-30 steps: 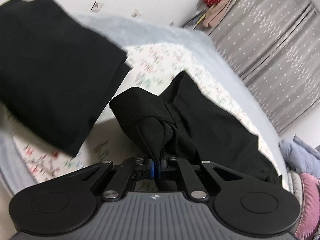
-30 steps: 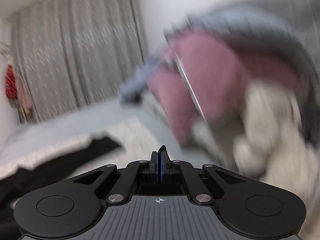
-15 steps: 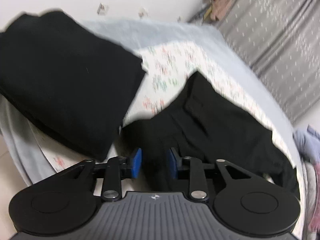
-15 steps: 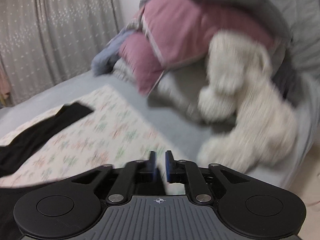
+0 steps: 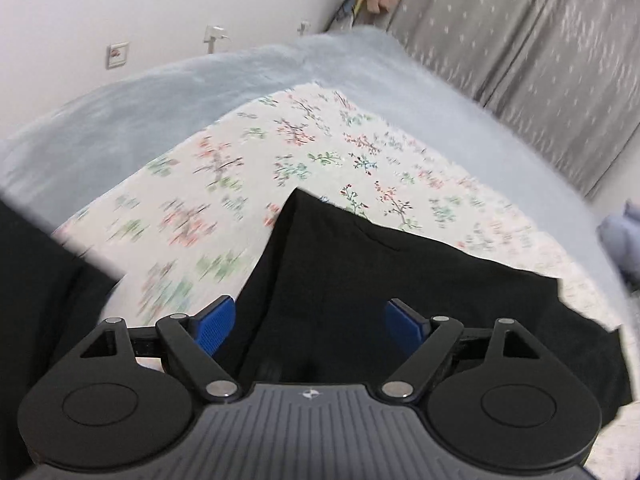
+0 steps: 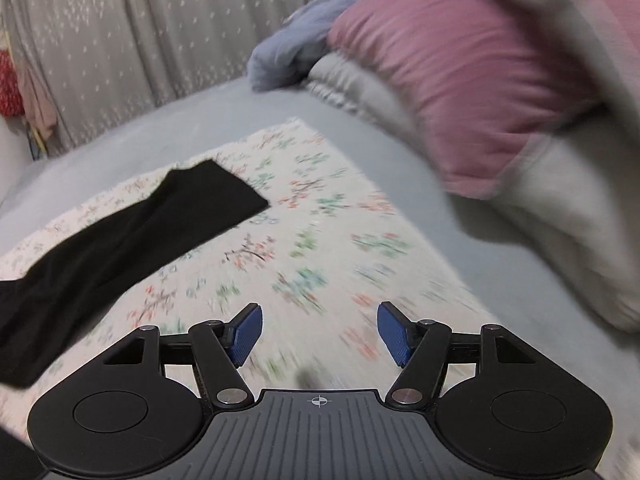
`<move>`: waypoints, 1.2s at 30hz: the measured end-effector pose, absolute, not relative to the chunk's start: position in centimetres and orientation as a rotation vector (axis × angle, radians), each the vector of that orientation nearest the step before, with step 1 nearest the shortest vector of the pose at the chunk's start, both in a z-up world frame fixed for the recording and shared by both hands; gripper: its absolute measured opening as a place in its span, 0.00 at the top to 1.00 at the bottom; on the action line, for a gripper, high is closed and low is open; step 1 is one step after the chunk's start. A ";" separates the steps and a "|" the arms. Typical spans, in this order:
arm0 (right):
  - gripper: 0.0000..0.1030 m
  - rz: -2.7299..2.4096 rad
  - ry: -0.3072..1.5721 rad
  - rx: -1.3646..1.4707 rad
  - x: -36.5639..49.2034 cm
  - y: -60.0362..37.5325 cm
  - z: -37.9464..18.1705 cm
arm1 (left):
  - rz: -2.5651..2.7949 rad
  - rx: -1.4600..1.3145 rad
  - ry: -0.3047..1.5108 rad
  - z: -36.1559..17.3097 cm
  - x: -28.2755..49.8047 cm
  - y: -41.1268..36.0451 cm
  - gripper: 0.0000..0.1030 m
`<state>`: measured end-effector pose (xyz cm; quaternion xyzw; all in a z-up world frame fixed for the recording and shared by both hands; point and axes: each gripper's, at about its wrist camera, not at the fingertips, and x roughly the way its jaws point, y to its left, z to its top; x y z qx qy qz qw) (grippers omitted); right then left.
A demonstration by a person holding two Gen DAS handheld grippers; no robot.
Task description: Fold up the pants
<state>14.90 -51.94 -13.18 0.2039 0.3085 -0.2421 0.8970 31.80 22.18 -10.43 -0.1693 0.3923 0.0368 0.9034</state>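
Observation:
Black pants (image 5: pixel 384 276) lie on a floral cloth (image 5: pixel 248 160) spread over the bed. My left gripper (image 5: pixel 308 320) is open and empty, its blue pads just above the near end of the pants. In the right wrist view a black pant leg (image 6: pixel 132 236) stretches from the left edge towards the middle of the floral cloth (image 6: pixel 320 248). My right gripper (image 6: pixel 320 332) is open and empty above bare cloth, to the right of the leg.
Another black folded garment (image 5: pixel 44 300) lies at the left edge of the bed. A pale blue blanket (image 5: pixel 132 104) covers the bed. Grey curtains (image 5: pixel 520 40) hang behind. A pink pillow (image 6: pixel 460 72) and heaped bedding (image 6: pixel 560 208) lie at the right.
My left gripper let go of the bunched pants and opened wide. My right gripper went from shut to wide open and swung down over the floral cloth.

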 end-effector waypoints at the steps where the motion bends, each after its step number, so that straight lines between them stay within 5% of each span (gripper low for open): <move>1: 0.38 -0.502 0.653 0.426 16.8 -52.2 -13.6 | 0.080 -0.339 0.818 -11.0 33.3 21.8 0.13; 9: 0.35 -0.502 0.632 0.514 29.4 -55.4 -15.5 | 0.131 -0.225 0.818 -14.1 39.9 19.6 0.18; 10: 0.34 -0.525 0.620 0.515 30.3 -55.7 -15.8 | 0.143 -0.209 0.815 -14.3 40.3 19.3 0.21; 12: 0.36 -0.542 0.599 0.486 32.1 -55.5 -15.9 | 0.159 -0.197 0.835 -15.1 41.1 19.0 0.52; 14: 0.95 -0.518 0.620 0.407 33.6 -54.5 -15.6 | 0.185 -0.135 0.829 -15.9 41.4 18.2 0.78; 16: 0.94 -0.549 0.619 0.308 34.2 -53.2 -14.4 | 0.165 -0.060 0.799 -15.5 41.3 17.1 0.89; 25: 0.95 -0.753 0.294 0.057 25.2 -53.5 -4.3 | 0.134 -0.134 0.603 -10.4 41.5 17.1 0.89; 28: 0.95 -0.805 0.330 0.032 23.4 -53.8 -7.1 | 0.143 -0.002 0.621 -12.7 42.3 14.6 0.88; 31: 0.92 -0.794 0.584 0.096 23.9 -56.0 -14.0 | 0.146 0.037 0.668 -15.0 42.9 14.6 0.86; 34: 0.81 -0.794 0.653 0.128 22.0 -56.3 -17.6 | 0.170 0.012 0.678 -14.3 42.4 16.0 0.54; 35: 0.64 -0.817 0.650 0.135 21.1 -56.3 -17.3 | 0.186 0.003 0.673 -13.6 41.9 16.7 0.36; 36: 0.55 -0.825 0.649 0.152 20.3 -56.4 -16.9 | 0.205 0.003 0.664 -12.7 41.3 17.3 0.29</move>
